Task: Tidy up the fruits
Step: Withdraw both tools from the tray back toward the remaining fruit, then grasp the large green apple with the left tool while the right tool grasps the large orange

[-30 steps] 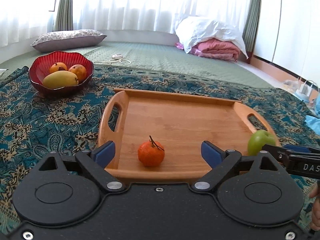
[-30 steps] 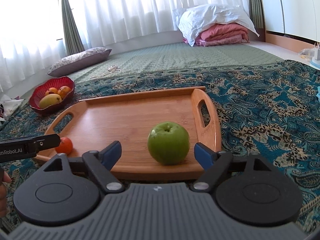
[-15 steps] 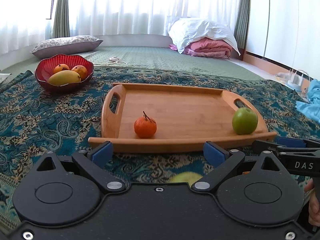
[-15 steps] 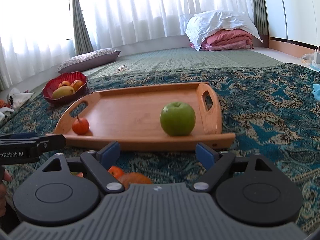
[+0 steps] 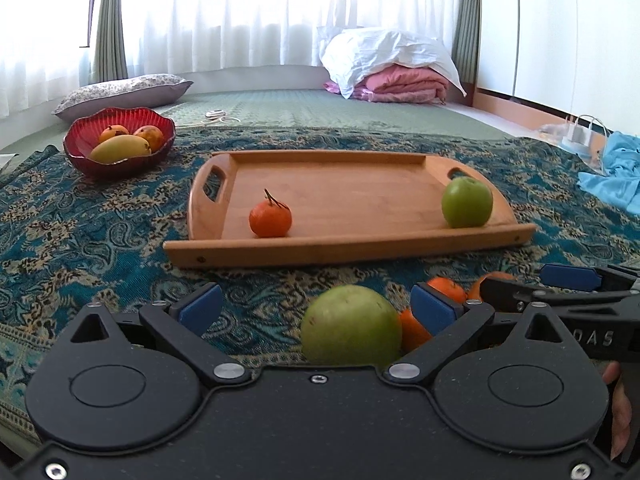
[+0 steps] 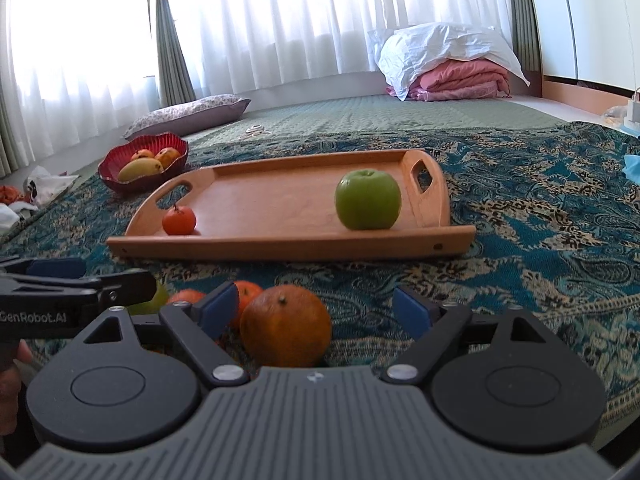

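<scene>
Left wrist view: left claw (image 5: 316,306) gapes wide, empty, around a green apple (image 5: 351,326) at bottom centre; firm, smooth, so pinch its widest middle. Right claw (image 6: 316,308) likewise brackets an orange (image 6: 285,326).

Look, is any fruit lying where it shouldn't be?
Yes. A green apple and some oranges lie loose on the patterned blanket, in front of the wooden tray, which holds only one apple and one small orange. Nothing looks spilled or broken.

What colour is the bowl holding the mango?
Deep red, with a scalloped rim: the bowl shows best in the left wrist view.
</scene>
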The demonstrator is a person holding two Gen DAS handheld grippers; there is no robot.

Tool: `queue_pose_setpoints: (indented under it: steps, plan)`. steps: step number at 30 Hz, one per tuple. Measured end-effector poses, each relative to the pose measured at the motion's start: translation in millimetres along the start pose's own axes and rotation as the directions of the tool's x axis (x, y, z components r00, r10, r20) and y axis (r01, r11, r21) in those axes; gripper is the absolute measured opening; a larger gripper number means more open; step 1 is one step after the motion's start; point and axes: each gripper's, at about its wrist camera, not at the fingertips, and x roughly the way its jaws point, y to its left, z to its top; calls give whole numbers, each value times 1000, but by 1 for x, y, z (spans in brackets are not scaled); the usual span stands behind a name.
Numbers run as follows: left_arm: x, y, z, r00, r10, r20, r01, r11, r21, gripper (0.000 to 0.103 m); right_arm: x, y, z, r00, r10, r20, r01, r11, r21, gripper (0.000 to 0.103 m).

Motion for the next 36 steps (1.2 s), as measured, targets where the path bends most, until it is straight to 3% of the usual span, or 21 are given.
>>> queue_pose_setpoints:
  steps: [10,16,18,31,36]
  plan:
    - [2,7,-4,998,-46,-33,43,997,-64,78,-3,3,-9,1000,16,-9,-16,1000,2,88]
    - [2,6,-5,996,-78,-48,74,994,-75,65,-2,6,-10,999,36,-11,-36,999,7,76]
    - [3,6,-7,995,-87,-55,82,993,-81,62,-1,7,-11,999,36,-16,-35,999,7,67]
    - [-4,4,-15,994,-93,-52,88,992,-95,62,6,13,-17,998,41,-43,-41,999,-5,64]
    - [-4,9,-17,990,-134,-54,125,983,-137,58,7,11,-17,999,30,-34,-30,1000,1,54]
